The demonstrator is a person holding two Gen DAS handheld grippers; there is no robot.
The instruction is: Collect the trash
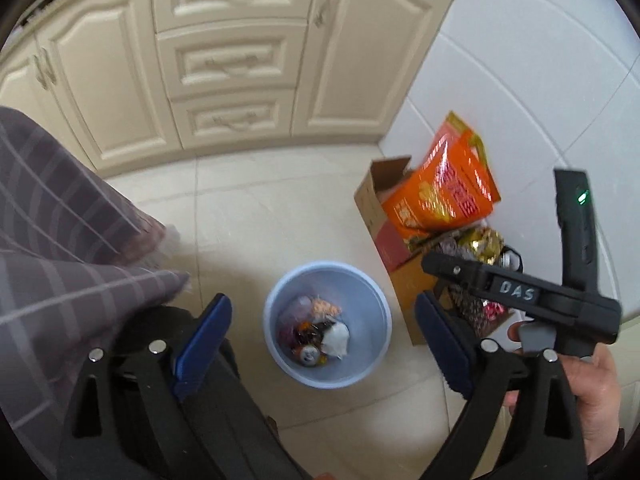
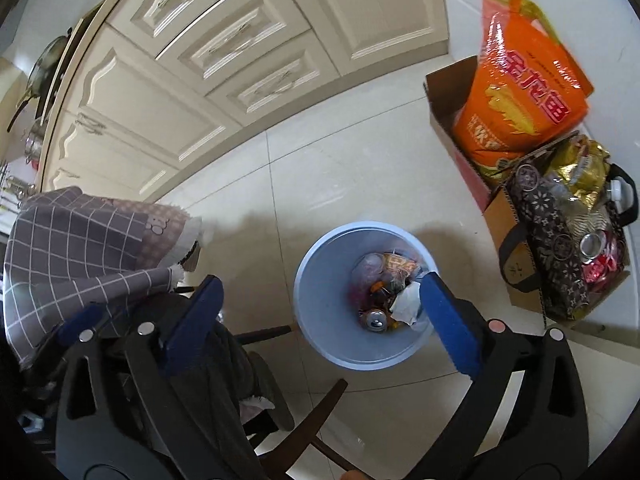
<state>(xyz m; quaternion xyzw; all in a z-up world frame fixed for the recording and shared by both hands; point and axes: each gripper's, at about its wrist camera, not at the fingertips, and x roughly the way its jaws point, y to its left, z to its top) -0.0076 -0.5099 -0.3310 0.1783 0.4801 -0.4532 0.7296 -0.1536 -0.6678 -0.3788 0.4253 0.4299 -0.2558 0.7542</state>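
A pale blue waste bin [image 1: 280, 344] stands on the tiled floor, holding a crushed drink can [image 1: 309, 356], white crumpled paper [image 1: 337, 339] and snack wrappers. My left gripper [image 1: 324, 344] hangs above it, open, nothing between its blue pads. In the right wrist view the same bin [image 2: 320, 304] lies below my right gripper [image 2: 320, 320], which is also open and empty; the can [image 2: 374, 319] and the paper [image 2: 406, 304] show inside. The right gripper's black body [image 1: 520, 292], held by a hand [image 1: 592, 384], appears at the right of the left wrist view.
Cream kitchen cabinets [image 1: 232, 56] run along the back. Cardboard boxes [image 2: 444, 92] by the white wall hold an orange bag [image 2: 524, 92], a patterned bag [image 2: 560, 248] and cans. A checked grey cloth [image 2: 80, 240] hangs at left, over a dark wooden chair [image 2: 320, 408].
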